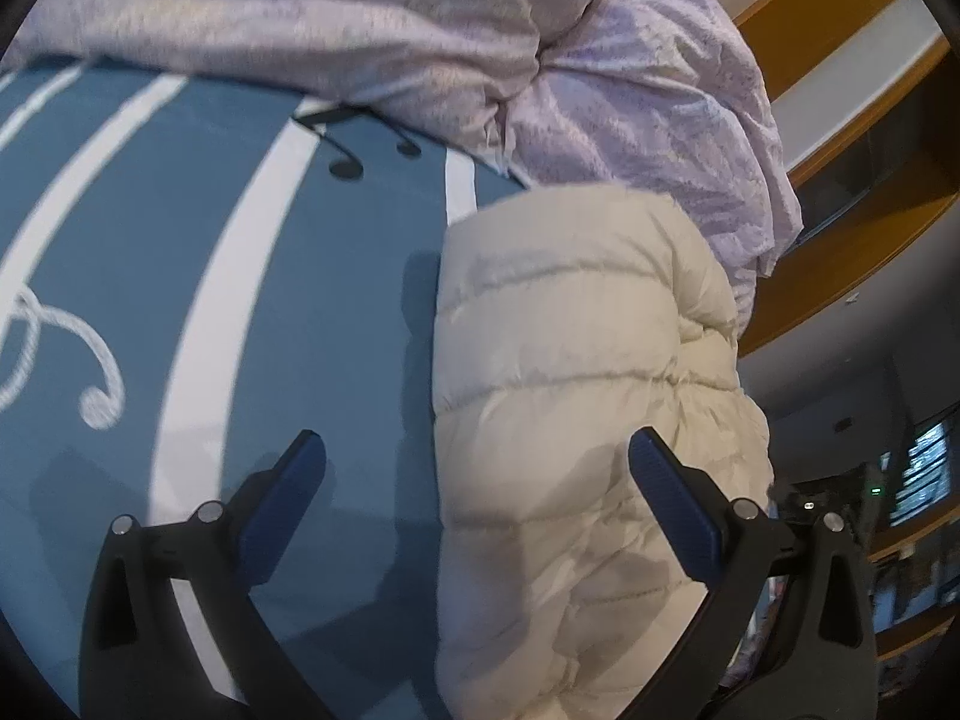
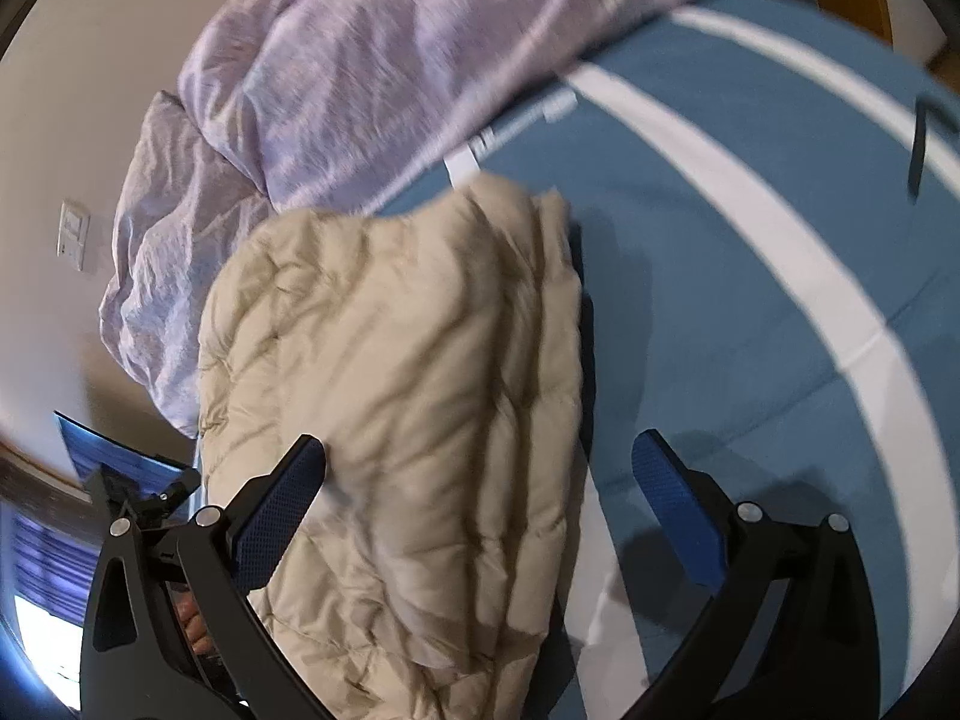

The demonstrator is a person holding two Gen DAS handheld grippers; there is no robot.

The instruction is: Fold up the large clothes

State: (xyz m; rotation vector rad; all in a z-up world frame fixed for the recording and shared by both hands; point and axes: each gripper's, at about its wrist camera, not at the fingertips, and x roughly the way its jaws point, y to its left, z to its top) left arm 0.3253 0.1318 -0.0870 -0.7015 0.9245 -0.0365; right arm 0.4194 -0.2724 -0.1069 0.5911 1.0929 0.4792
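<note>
Jacket point(image 1: 576, 396) lies bundled lengthwise on the bed point(image 1: 312, 276), clear of the quilt point(image 1: 372, 18); left claw point(image 1: 477, 462) and right claw point(image 2: 477, 462) both gape wide, gripping nothing

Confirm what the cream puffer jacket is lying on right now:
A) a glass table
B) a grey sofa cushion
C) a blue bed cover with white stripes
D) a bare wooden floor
C: both wrist views show the cream puffer jacket resting on the blue cover with white stripes, beside the bunched lilac duvet, with both grippers open and clear of it.
</note>
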